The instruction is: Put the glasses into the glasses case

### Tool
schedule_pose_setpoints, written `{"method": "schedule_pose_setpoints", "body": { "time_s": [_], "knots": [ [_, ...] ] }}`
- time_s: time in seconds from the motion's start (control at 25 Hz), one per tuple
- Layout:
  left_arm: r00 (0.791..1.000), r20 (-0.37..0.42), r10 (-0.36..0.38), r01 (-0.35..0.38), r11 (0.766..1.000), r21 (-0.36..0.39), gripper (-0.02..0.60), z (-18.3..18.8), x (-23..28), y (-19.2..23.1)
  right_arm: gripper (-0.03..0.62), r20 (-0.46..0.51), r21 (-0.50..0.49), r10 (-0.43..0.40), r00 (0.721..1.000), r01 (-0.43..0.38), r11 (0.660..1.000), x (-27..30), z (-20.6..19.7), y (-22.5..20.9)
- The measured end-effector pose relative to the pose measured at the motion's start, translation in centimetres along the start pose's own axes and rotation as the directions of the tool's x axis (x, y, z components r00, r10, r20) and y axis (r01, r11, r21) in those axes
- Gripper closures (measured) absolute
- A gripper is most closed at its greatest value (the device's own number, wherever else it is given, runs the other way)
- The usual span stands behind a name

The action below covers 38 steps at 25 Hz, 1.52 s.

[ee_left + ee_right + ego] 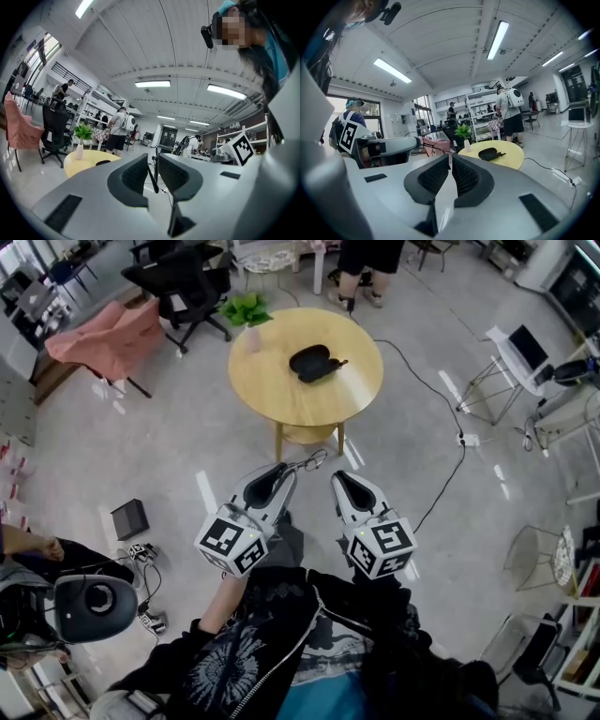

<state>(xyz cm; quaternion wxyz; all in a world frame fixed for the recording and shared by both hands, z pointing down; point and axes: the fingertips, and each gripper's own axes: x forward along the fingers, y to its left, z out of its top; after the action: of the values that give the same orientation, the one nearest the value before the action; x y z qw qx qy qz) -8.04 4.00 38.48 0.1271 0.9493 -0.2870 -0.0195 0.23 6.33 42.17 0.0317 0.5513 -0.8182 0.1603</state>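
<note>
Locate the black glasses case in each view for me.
Head view: glasses case upper centre, on the round yellow table.
Left gripper view: glasses case lower left, only its top showing.
Right gripper view: glasses case right of centre, on the table.
Shared landmark: the round yellow table with its green plant.

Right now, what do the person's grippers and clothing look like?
The left gripper and right gripper have pale grey shells, black textured pads and a cube of black-and-white square markers each. Worn: black zip jacket, white print, teal top.
</note>
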Motion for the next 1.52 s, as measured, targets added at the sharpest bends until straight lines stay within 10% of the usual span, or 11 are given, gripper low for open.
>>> {"method": "schedule_pose_setpoints", "body": {
  "time_s": [0.88,1.52],
  "knots": [
    [0.997,-0.032,-0.064,0.061,0.995,-0.081,0.506,4.0,14.5,19.2,0.545,-0.057,0.018,-0.090,0.994,0.091,0.996,19.9,5.8,-9.7],
    [0.993,-0.004,0.116,-0.115,0.985,-0.132,0.506,4.6,25.1,23.6,0.545,-0.103,-0.021,0.062,0.993,-0.064,0.998,26.8,9.6,-20.9]
  ]
}}
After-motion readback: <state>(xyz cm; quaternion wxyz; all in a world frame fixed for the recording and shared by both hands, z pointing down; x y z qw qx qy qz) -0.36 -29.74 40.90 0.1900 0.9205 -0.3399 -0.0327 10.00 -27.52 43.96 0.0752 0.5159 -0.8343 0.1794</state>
